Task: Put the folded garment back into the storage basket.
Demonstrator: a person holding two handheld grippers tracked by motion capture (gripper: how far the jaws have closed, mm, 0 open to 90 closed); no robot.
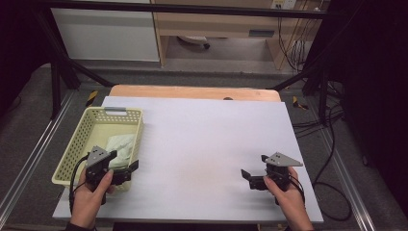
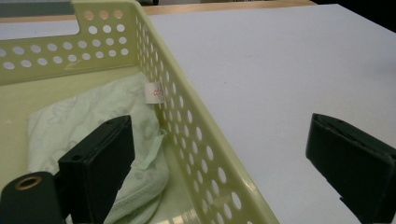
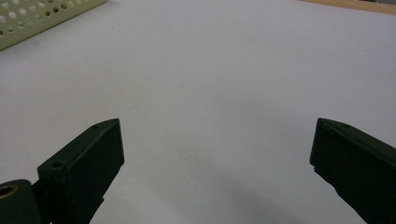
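Note:
A pale yellow perforated basket stands at the table's left side with a folded pale green cloth inside. My left gripper is open at the basket's near right corner. In the left gripper view the gripper straddles the basket wall: one jaw hangs over the cloth, the other over the table outside. A small white label shows on the cloth. My right gripper is open near the table's front right, and in its own view the gripper holds nothing.
A white sheet covers the wooden table. The basket's corner shows at the top left of the right gripper view. Black frame poles stand at both back sides. Cables lie on the floor at the right.

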